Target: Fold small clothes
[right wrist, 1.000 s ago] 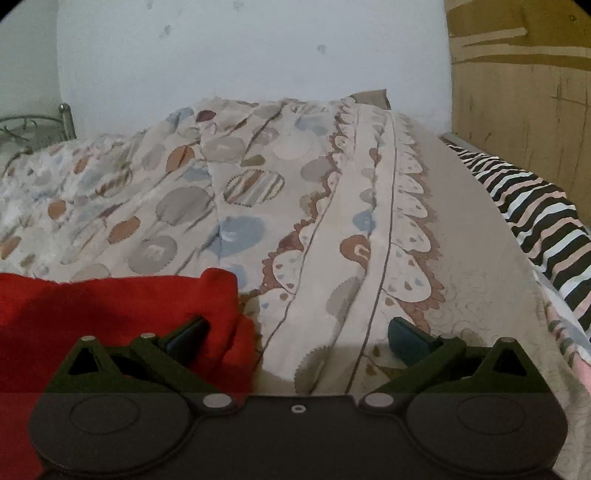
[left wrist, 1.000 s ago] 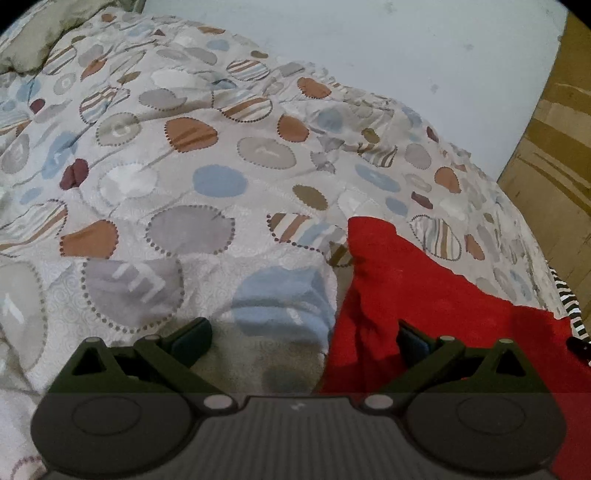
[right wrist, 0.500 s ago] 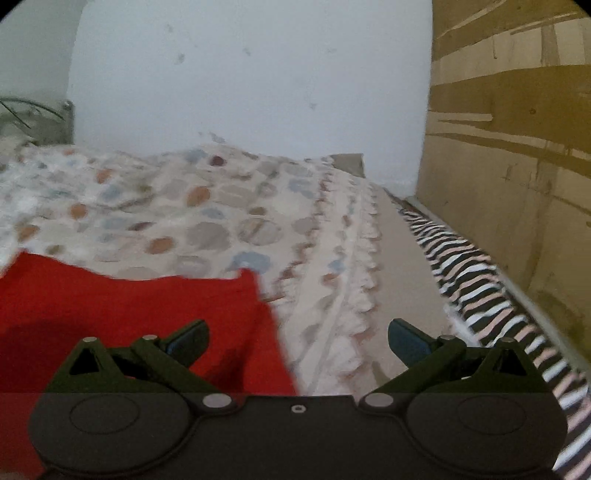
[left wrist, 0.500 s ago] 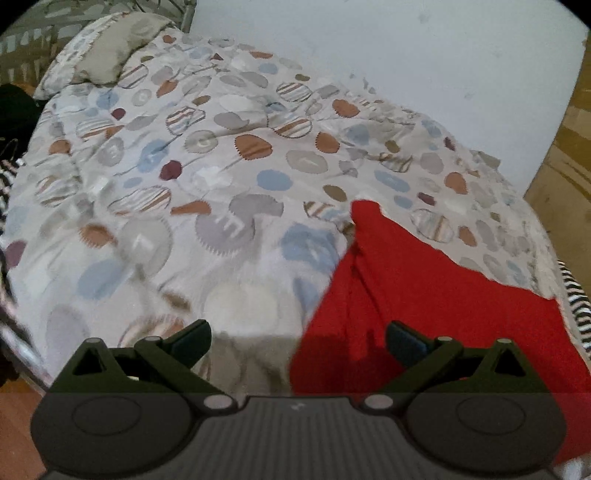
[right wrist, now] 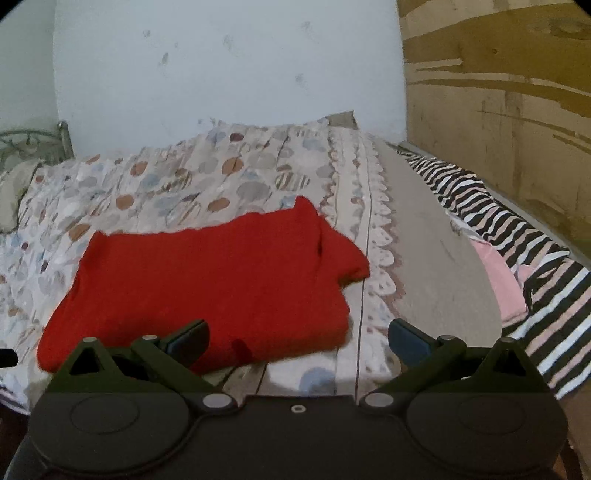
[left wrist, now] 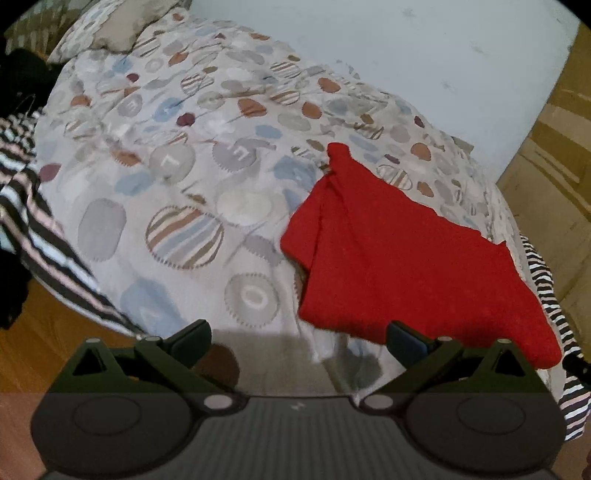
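We are holding the left gripper (left wrist: 298,339) and right gripper (right wrist: 297,339) released, jaws spread wide and gripping nothing. The red garment (right wrist: 207,288) is lying on the patterned quilt (left wrist: 177,192), at two o'clock from the left gripper.

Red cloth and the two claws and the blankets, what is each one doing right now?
Red cloth: lying on the bed, folded over, nothing holding it.
Left claw: open, empty, just off the cloth's near edge.
Right claw: open, empty, near the cloth's corner.
Spotted quilt: spread over the bed, wrinkled.
Striped blanket: rumpled along the bed's side.
Pillow: lying at the far end.
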Tool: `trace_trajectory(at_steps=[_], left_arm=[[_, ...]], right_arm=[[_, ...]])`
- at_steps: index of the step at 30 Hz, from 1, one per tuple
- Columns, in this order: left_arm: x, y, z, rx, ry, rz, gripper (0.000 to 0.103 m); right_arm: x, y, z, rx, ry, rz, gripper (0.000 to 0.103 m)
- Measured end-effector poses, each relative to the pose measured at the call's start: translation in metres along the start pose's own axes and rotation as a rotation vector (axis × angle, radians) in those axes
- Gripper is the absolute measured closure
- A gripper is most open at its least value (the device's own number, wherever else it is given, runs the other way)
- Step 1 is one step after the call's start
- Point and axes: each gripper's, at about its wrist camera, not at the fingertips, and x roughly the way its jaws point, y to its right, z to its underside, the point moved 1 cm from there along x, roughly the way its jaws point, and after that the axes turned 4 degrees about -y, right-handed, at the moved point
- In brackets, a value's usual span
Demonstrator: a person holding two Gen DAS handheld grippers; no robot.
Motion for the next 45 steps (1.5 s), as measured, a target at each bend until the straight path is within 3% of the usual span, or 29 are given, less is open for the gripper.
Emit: trace_trajectory(at_steps=[5, 11, 29, 38, 45], left_arm=[[-0.002, -0.008, 0.006, -0.033, -0.026, -0.007, 0.0], [-0.001, -0.002, 0.009, -0.011, -0.041, -0.006, 0.0], [0.03, 0.02, 0.006, 0.066, -0.134, -0.074, 0.0], [0.035, 0.029, -0.013, 0.084, -0.13, -0.096, 0.0], [0.04, 0.029, -0.018, 0.076, -0.135, -0.107, 0.0]], right_arm=[[-0.01, -0.013, 0.0, -0.051, -0.047, 0.03, 0.0], [-0.016, -0.03, -0.004, -0.107, -0.041, 0.024, 0.0], [0.025, -0.05, -0.021, -0.172, -0.033, -0.036, 0.0], [0.054, -0.072, -0.03, -0.35, 0.088, 0.025, 0.0], [0.078, -0.084, -0.041, -0.449, 0.141, 0.0, 0.0]])
